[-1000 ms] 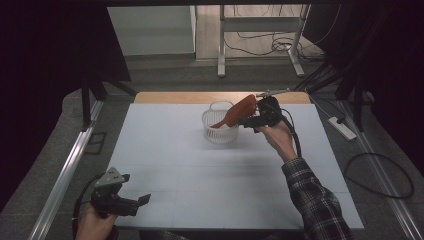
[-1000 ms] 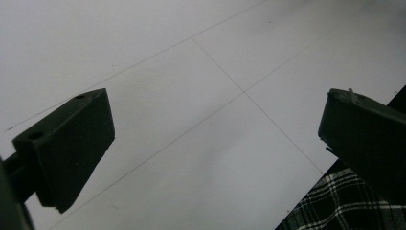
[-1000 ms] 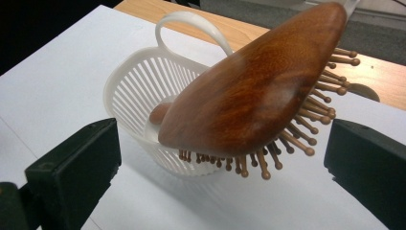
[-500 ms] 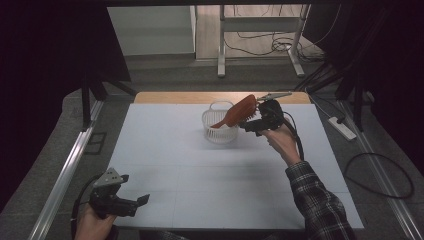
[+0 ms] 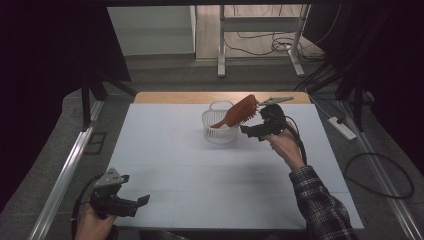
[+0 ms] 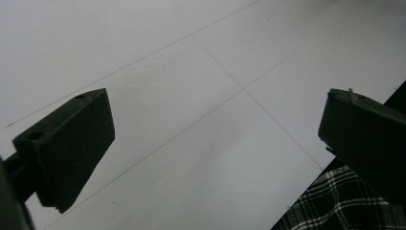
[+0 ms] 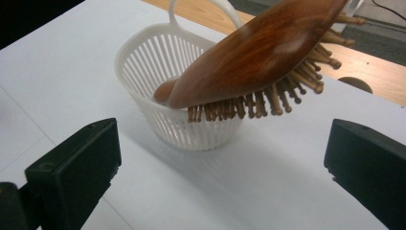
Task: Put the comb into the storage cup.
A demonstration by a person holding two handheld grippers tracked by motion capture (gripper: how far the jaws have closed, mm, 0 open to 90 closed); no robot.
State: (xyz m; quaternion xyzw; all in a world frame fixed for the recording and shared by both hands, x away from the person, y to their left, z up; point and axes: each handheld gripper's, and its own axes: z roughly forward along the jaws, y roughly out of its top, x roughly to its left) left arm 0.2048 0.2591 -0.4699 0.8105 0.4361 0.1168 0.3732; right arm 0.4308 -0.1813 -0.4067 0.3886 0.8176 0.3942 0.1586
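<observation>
A brown wooden hairbrush (image 5: 241, 111) leans in a small white slatted basket (image 5: 216, 131) at the far middle of the white table. Its handle is down inside and its head sticks out over the right rim, bristles facing down. My right gripper (image 5: 252, 132) hovers just right of the basket, open, a little below the brush head and apart from it. In the right gripper view the hairbrush (image 7: 253, 52) and basket (image 7: 158, 62) stand ahead of the right gripper (image 7: 222, 167). My left gripper (image 5: 140, 205) is open near the front left edge; the left gripper (image 6: 215, 139) holds nothing.
The white table (image 5: 200, 180) has a wooden strip (image 5: 165, 97) along its far edge. A metal rail (image 5: 65, 170) runs along the left side. Cables and a power strip (image 5: 342, 128) lie on the floor at the right. Plaid cloth (image 6: 335, 201) shows below the table's front edge.
My right gripper has drawn back toward the person and slightly down, away from the brush head. The brush stays leaning in the basket. The left gripper has hardly moved.
</observation>
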